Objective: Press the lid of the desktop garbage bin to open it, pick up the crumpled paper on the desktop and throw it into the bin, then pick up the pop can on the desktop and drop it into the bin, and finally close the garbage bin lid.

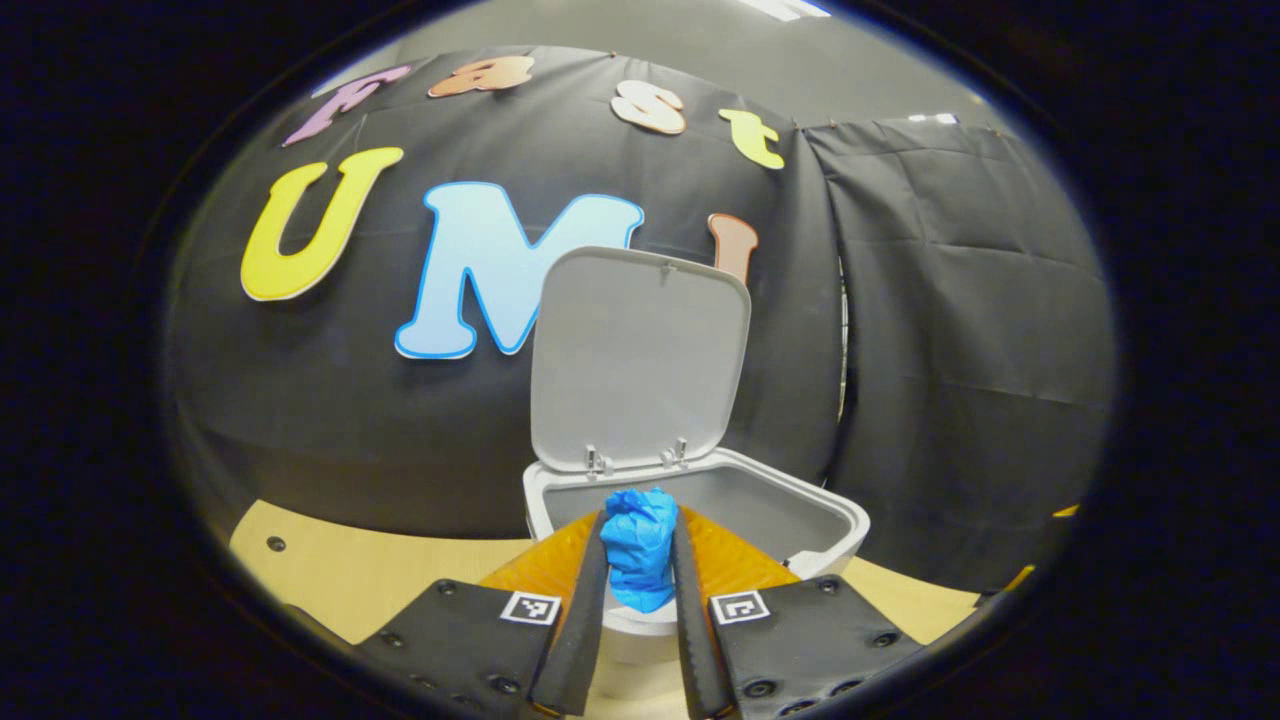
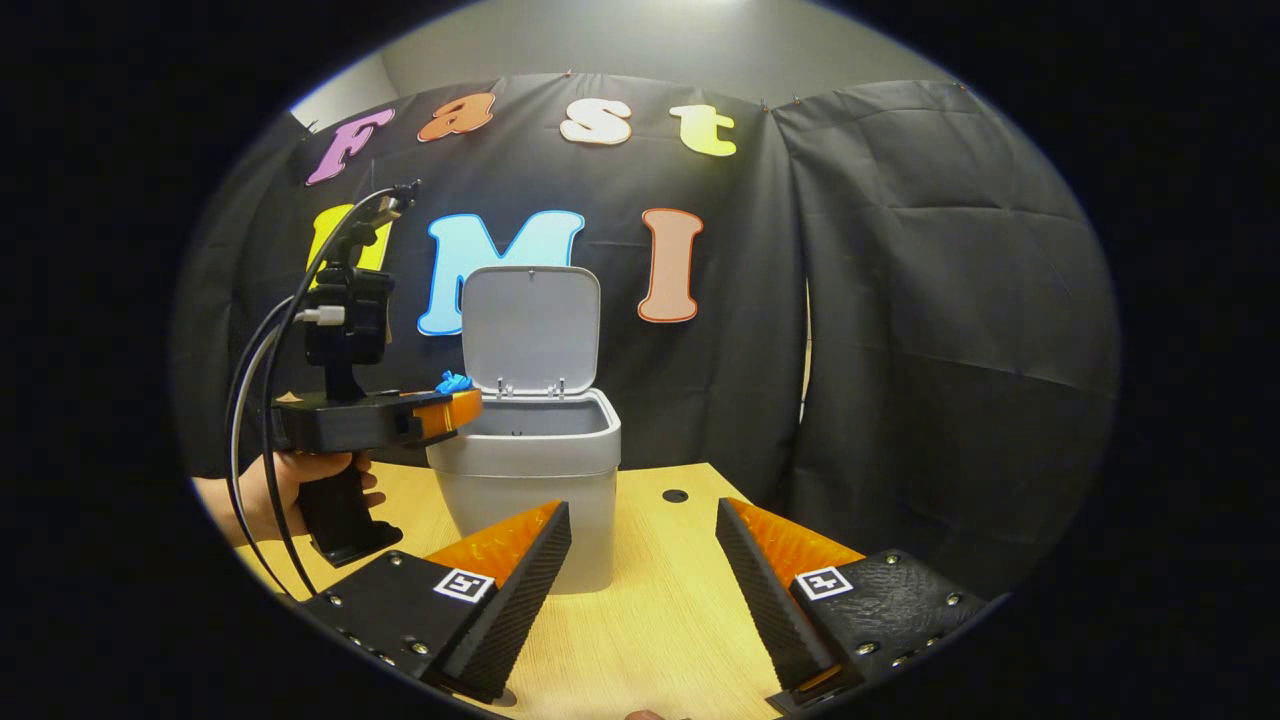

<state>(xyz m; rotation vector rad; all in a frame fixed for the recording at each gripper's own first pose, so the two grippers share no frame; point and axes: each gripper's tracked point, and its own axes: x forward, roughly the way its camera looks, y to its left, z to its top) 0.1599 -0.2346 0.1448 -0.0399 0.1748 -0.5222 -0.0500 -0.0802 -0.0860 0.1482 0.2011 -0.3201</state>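
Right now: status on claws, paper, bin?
Left claw shut on blue paper, held at the bin rim. Lid up. Right claw open, empty, low over the table. Nothing in the way.

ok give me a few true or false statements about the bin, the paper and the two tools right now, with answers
1. The bin lid stands open. True.
2. The left tool is shut on the blue crumpled paper. True.
3. The paper already lies at the bottom of the bin. False: it is between the left tool's fingers, at the bin's rim.
4. The right tool holds the pop can. False: its fingers are spread wide with nothing between them.
5. The bin stands on a wooden table. True.
6. The left tool is lying on the table. False: in the right gripper view a hand holds it up beside the bin.
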